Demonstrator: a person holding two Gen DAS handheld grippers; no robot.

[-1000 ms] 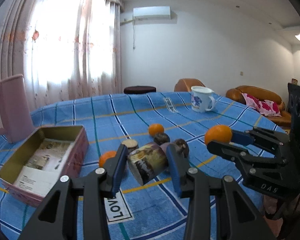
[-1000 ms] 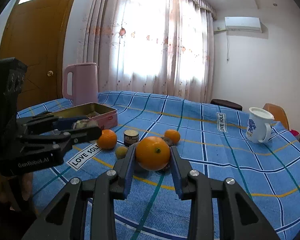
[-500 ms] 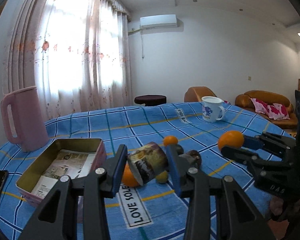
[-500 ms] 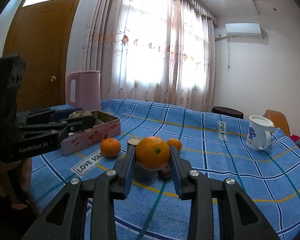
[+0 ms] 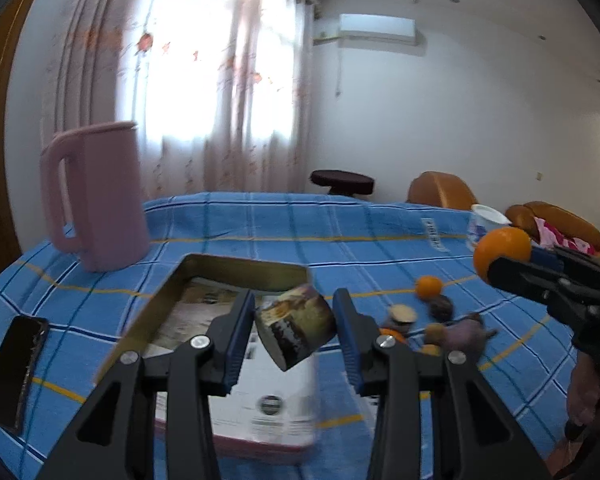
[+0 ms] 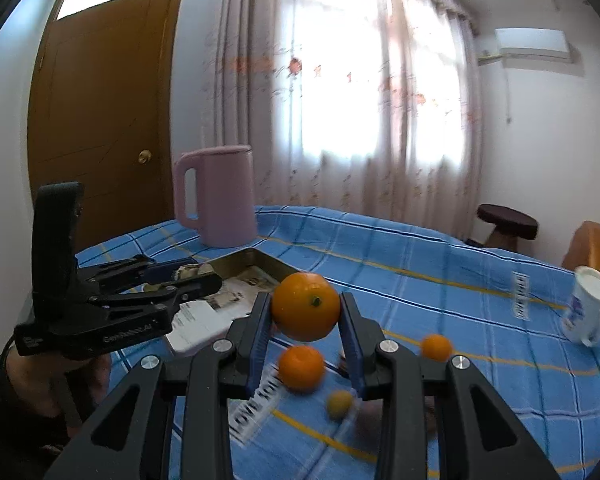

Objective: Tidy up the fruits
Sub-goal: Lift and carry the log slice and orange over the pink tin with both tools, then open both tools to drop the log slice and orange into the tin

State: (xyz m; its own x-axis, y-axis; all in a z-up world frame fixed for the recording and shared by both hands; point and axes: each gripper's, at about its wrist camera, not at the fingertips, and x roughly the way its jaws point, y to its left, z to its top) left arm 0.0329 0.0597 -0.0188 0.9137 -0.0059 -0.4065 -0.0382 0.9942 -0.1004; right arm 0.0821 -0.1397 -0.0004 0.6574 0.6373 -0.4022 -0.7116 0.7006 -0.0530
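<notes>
**Fruit table: holdings and counts**

Grippers, two. The left gripper [image 5: 294,322] is clamping a short printed can [image 5: 296,326], tilted, between its blue pads, holding it over the tin [image 5: 244,266]. The right gripper [image 6: 305,314] is clamping a large orange [image 6: 305,306] and holding it in the air just beyond and right of the tin's near corner.

Oranges, three counted in the right wrist view: the one being held; a second orange [image 6: 301,367] lying on the cloth directly below the right gripper's fingers; a smaller third orange [image 6: 436,347] lying to their right. One small yellow fruit [image 6: 339,403] is lying below the second orange. In the left wrist view, to the right of the left gripper, dark fruits [image 5: 440,307] are lying in a blurred cluster; their number cannot be told.

Containers, three. The tin, open, is lying ahead of and under the left gripper, holding printed paper only. A pink jug [image 6: 220,196] is standing beyond the tin; contents are not visible. A white mug [image 6: 588,308] is standing far right of the right gripper; contents cannot be told.

Other: one dark phone [image 5: 16,372] is lying far left of the left gripper on the blue checked cloth [image 5: 380,240].
</notes>
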